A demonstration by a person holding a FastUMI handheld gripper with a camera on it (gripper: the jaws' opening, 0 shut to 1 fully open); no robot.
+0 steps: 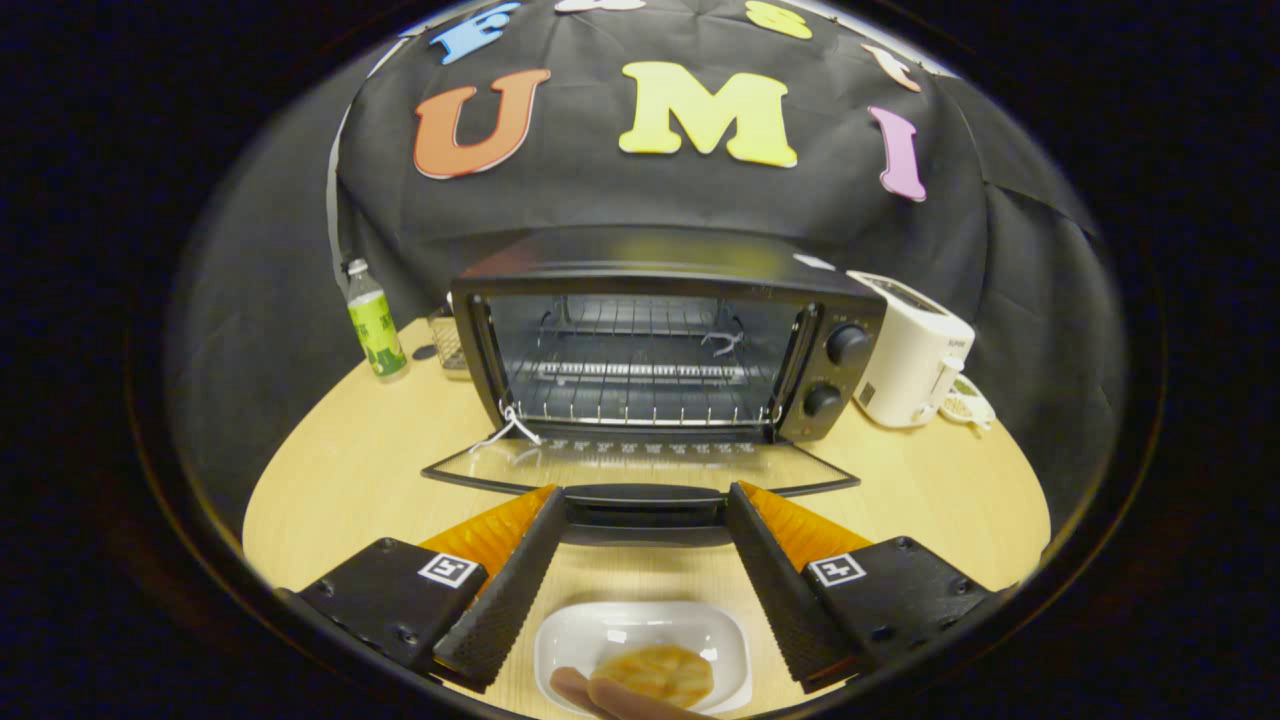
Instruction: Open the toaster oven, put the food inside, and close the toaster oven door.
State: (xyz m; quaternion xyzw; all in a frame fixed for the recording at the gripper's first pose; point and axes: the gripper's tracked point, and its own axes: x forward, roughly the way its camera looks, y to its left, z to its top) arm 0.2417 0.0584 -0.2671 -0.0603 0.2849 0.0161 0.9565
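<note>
Above the dish (640, 635), fingers (500, 590) wide apart, empty

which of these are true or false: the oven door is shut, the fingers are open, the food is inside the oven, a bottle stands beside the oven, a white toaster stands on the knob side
1. The black toaster oven's glass door is shut. False: it lies folded down, open.
2. The gripper's fingers are open. True: they stand apart with the door's handle between their tips, neither pressing it.
3. The round yellow food is inside the oven. False: it lies in the white rectangular dish on the wooden table, between the fingers.
4. A green-labelled clear bottle stands beside the oven. True.
5. A white toaster stands on the oven's knob side. True.
</note>
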